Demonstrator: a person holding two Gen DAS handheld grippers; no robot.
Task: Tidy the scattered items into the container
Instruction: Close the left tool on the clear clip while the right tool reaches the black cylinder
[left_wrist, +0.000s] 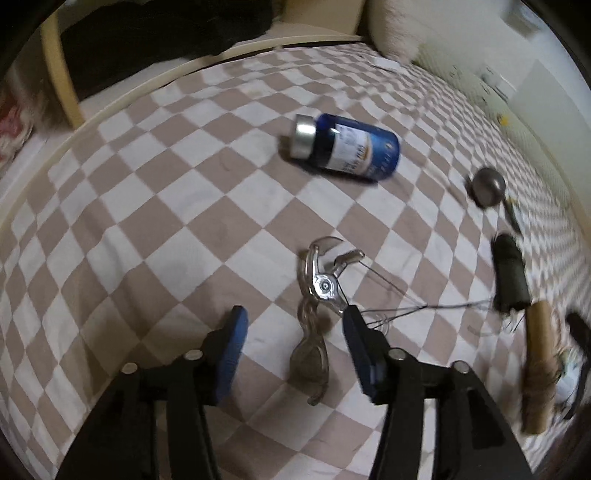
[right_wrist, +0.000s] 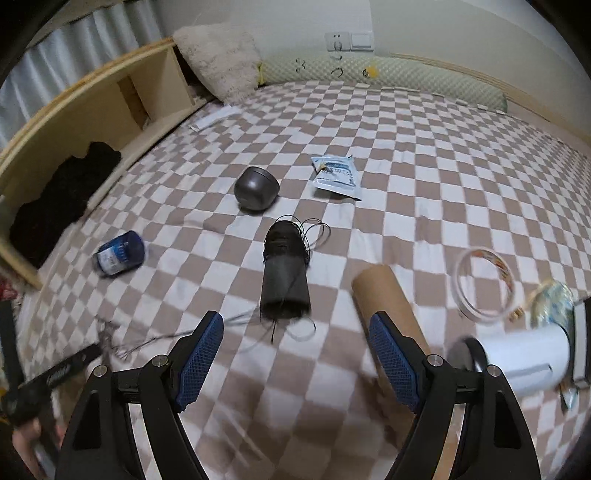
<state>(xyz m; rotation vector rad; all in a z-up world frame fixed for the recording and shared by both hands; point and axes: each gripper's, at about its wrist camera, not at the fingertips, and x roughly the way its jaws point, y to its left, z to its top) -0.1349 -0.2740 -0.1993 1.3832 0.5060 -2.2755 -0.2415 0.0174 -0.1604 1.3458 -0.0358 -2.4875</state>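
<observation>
My left gripper (left_wrist: 293, 317) is open, low over the checkered bed, its jaws either side of a clear-handled metal tool (left_wrist: 319, 295) tangled in thin wire. A blue bottle (left_wrist: 347, 147) with a silver cap lies beyond it. My right gripper (right_wrist: 295, 328) is open and empty, just short of a black thread spool (right_wrist: 284, 273) lying on its side with loose wire. A grey round case (right_wrist: 256, 188), a blue-white sachet (right_wrist: 336, 177), a cardboard tube (right_wrist: 388, 306), a tape ring (right_wrist: 484, 284) and a white cylinder (right_wrist: 532, 354) lie around. No container is clearly in view.
A wooden shelf unit (right_wrist: 110, 103) holding dark cloth (right_wrist: 59, 199) runs along the bed's left edge. A fluffy pillow (right_wrist: 221, 59) and a long bolster (right_wrist: 388, 77) line the far wall. The left gripper's body (right_wrist: 55, 373) shows at the lower left of the right wrist view.
</observation>
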